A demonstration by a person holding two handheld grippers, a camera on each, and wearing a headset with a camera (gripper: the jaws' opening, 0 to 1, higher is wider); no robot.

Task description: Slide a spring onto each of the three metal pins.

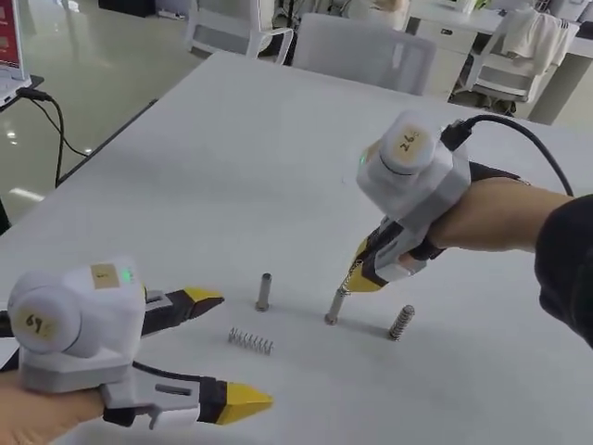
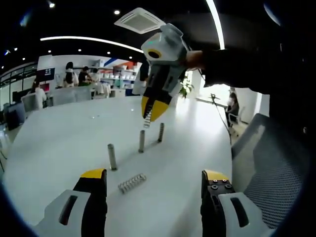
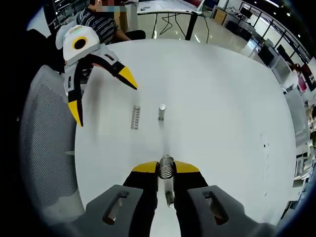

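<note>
Head view, from the left: the left gripper (image 1: 233, 349) hangs low over the white counter (image 1: 278, 167) with its jaws spread wide and nothing between them. Just beyond its yellow tips lies the loose spring (image 1: 250, 340), flat on its side. Near that stands the bare pin (image 1: 264, 292), upright and apart from the spring. Next comes the middle pin (image 1: 334, 307), with the right gripper (image 1: 361, 278) directly above it. Furthest right, the right-hand pin (image 1: 401, 322) already wears a spring down its shaft.

In the right gripper view the right gripper's jaws are pinched narrowly on the held spring (image 3: 167, 169), gripped across its coils with the lower end free. That end sits at the top of the middle pin. Whether it has started over the tip I cannot tell.

These springs look light and springy, likely to roll on the counter or to bow if squeezed hard. A gentle hold across the coils near the upper end should leave the mouth free to find the pin. The pins look stiff but seem only to stand on their bases, so a sideways push could topple one.

As holders, one pin is filled, one is being fed and one is bare.
</note>
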